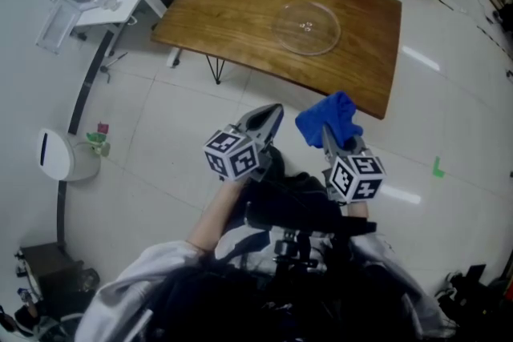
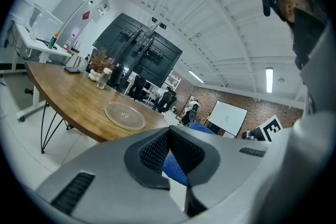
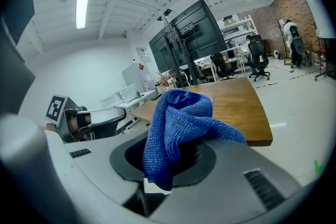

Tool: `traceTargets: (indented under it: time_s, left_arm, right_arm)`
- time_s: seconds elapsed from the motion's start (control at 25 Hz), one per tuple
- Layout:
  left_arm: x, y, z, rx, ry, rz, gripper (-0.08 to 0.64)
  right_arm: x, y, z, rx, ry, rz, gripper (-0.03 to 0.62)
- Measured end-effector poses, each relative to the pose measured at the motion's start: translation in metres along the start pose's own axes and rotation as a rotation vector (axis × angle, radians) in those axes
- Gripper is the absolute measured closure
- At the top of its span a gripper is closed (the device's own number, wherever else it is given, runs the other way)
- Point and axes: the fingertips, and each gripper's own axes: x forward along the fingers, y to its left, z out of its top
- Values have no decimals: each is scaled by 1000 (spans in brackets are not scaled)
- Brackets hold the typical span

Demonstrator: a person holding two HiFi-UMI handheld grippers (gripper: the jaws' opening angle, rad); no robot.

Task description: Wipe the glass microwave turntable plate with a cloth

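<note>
Head view looks down on a wooden table (image 1: 240,20) standing well apart from the person, across bare floor. The glass turntable plate (image 1: 307,26) lies flat on it toward the right half, nothing touching it; what may be a jar sits at the far edge, too small to be sure.

Both grippers are held close to the body. The left gripper (image 2: 169,136) has its pads pressed together on nothing. The right gripper (image 3: 181,157) is clamped on a bunched blue cloth (image 3: 178,123), which stands up out of the jaws.

I judge this the approach: cloth in hand, wiping not yet begun. Next, the cloth must be carried over the table and pressed onto the glass, perhaps with the left gripper steadying the rim.
</note>
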Motion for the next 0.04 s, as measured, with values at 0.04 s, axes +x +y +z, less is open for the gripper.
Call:
traceTargets:
  time_s: [0.04]
  left_arm:
    - [-1,0,-2,-2,2,1,565]
  right_arm:
    - [-1,1,-2,-1,1,2,511]
